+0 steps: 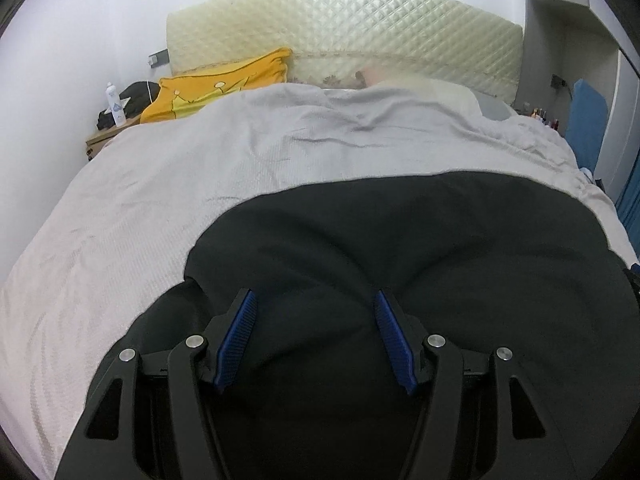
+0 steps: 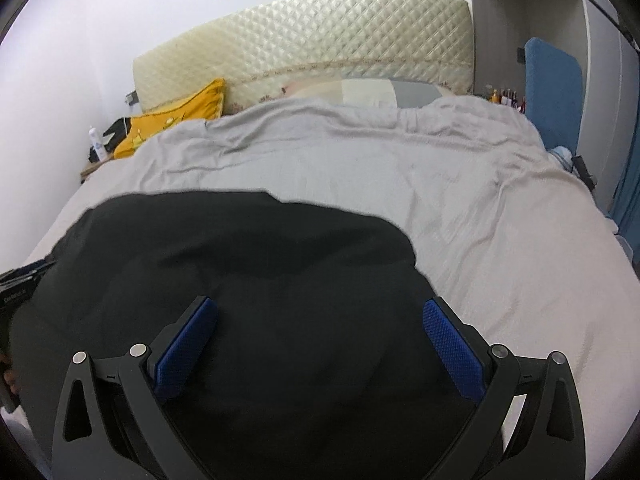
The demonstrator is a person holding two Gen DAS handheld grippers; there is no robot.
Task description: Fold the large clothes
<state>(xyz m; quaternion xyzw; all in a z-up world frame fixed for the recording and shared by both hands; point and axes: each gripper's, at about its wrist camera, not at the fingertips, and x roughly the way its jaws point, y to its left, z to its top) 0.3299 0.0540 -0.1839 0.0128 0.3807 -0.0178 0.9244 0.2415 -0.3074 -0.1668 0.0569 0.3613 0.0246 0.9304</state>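
1. Grey bedding [image 1: 120,208] is covering a wide bed and is carrying the whole scene, with one black garment [image 1: 400,240] lying on its near end.
2. Nearest the left wrist camera, the left gripper [image 1: 314,300] is hovering over the black cloth with its two blue-padded fingers [image 1: 236,336] standing moderately apart and nothing between them.
3. Nearest the right wrist camera, the right gripper [image 2: 320,308] is hanging over the same garment [image 2: 240,264] with its fingers [image 2: 452,348] spread wide, gripping nothing.
4. At the left edge of the right view, part of the other black tool is showing, bearing small white lettering too blurred to read.
5. Beyond the garment's far edge, bare grey bedding [image 2: 480,240] is stretching away on the right and toward the head of the bed.
6. At the head, one yellow pillow [image 1: 224,84] is leaning beside one pale pillow [image 2: 376,94], both against the cream quilted headboard [image 1: 360,36].
7. Left of the bed, one white bottle [image 1: 114,106] is standing on a wooden nightstand [image 1: 96,142]; its blue label is not legible.
8. Right of the bed, one blue padded panel [image 2: 554,92] is standing upright, with a row of small bottles [image 2: 506,98] just beside it, too small to count.
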